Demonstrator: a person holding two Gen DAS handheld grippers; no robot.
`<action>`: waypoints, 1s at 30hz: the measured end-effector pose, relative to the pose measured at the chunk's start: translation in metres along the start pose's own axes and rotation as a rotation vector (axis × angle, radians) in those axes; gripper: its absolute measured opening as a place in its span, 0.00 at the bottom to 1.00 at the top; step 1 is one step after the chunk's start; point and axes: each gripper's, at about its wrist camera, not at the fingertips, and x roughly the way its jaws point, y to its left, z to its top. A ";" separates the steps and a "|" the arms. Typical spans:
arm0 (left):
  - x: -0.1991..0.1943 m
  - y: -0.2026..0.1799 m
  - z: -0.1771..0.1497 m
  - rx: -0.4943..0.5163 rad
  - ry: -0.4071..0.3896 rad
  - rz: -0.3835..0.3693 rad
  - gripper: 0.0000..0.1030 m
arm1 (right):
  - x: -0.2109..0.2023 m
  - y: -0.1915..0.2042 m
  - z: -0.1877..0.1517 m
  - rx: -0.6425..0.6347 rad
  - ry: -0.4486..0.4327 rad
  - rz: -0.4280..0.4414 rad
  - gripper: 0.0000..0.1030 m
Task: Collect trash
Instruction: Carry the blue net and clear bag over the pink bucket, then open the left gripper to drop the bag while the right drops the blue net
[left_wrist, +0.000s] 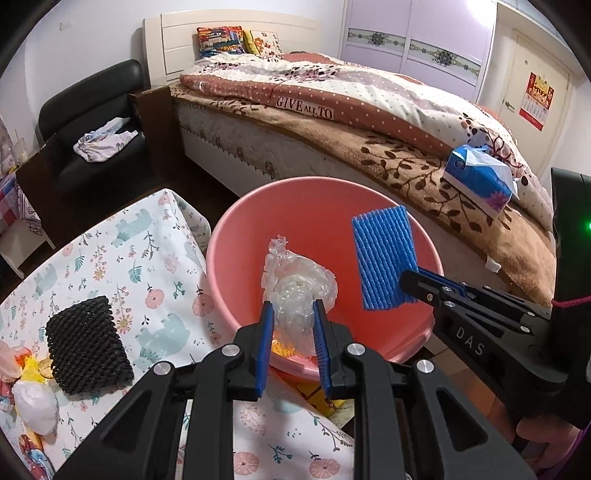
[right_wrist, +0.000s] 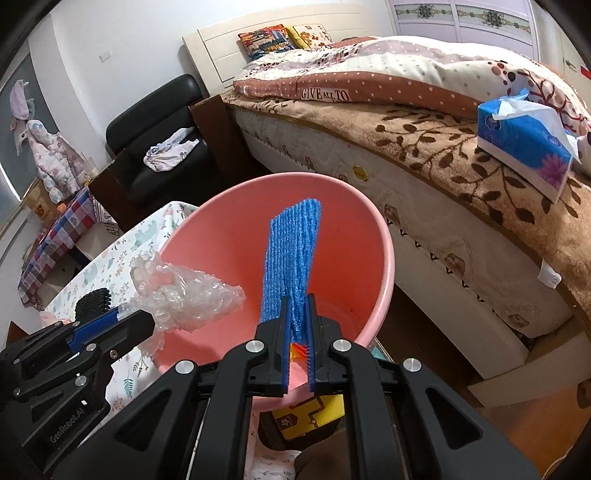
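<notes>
A pink plastic basin (left_wrist: 236, 236) (right_wrist: 207, 254) stands at the edge of the flower-print table. Over it my left gripper (left_wrist: 293, 308) (right_wrist: 120, 315) is shut on a crumpled wad of clear bubble wrap (left_wrist: 295, 284) (right_wrist: 188, 299). My right gripper (right_wrist: 297, 301) (left_wrist: 413, 275) is shut on the bottom end of a blue foam net sleeve (right_wrist: 291, 258) (left_wrist: 384, 258), which stands upright above the basin's right side. On the table to the left lie a black foam net (left_wrist: 86, 350), a white plastic wad (left_wrist: 35, 406) and yellow scraps (left_wrist: 31, 367).
A bed with a brown leaf blanket (left_wrist: 406, 158) runs behind the basin, a blue tissue pack (left_wrist: 476, 177) (right_wrist: 524, 147) on it. A black armchair (left_wrist: 92, 122) holding clothes stands at the back left. A yellow box (right_wrist: 310, 413) lies below the basin.
</notes>
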 end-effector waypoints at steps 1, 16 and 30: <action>0.001 0.000 0.000 0.000 0.003 0.000 0.20 | 0.000 0.000 0.000 0.001 0.001 -0.001 0.07; 0.005 0.003 -0.005 -0.011 0.013 -0.009 0.39 | 0.007 0.000 -0.001 0.007 0.014 -0.013 0.07; -0.011 0.009 -0.006 -0.030 -0.028 -0.002 0.44 | 0.009 0.004 0.000 0.002 0.039 -0.007 0.18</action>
